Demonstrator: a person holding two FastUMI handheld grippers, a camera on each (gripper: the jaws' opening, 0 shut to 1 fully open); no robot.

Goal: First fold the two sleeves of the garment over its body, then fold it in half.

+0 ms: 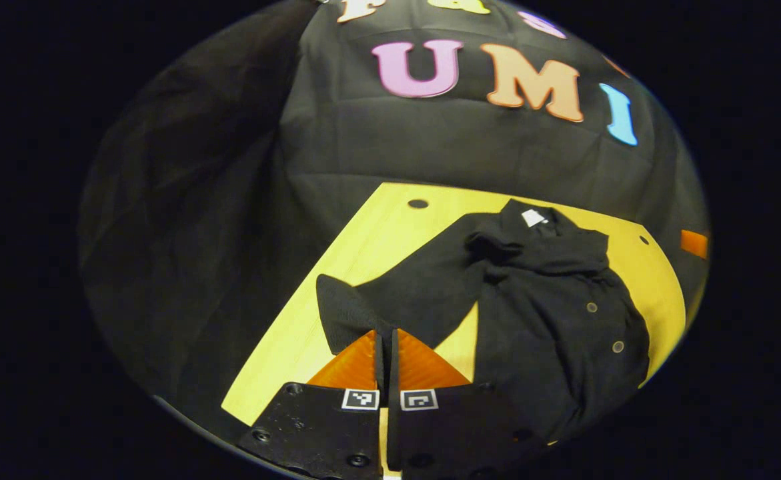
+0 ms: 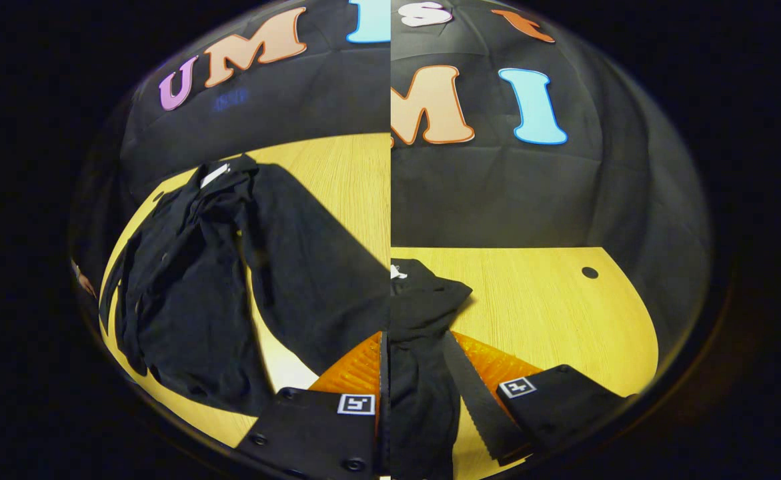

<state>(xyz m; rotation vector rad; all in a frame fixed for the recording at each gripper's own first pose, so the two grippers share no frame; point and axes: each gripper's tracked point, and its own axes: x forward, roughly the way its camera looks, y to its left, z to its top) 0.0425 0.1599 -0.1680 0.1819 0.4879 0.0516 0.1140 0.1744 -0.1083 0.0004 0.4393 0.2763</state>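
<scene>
A black garment (image 1: 550,313) lies rumpled on the yellow table (image 1: 390,233), collar at the far side with a white label (image 1: 533,217) showing and small buttons (image 1: 591,307) down its body. In the left gripper view one sleeve (image 1: 417,293) stretches flat from the shoulder toward the near left, away from the body, with bare table between the two. The left gripper (image 1: 387,341) sits at the cuff with its fingers drawn almost together and the cuff's edge pinched between their tips. A round hole (image 1: 418,203) marks the table's far left corner. The right gripper view is split down the middle into two halves that do not match. Its left half has the garment (image 2: 183,300) lying on the table (image 2: 337,173), a long sleeve (image 2: 310,267) running from the collar down to the near edge, where it reaches one finger of the right gripper (image 2: 417,337). Its right half has dark cloth bunched between the fingers, the other finger standing well out to the side. With the halves at odds, I cannot tell whether that gripper is clamped on the cloth or standing open.
</scene>
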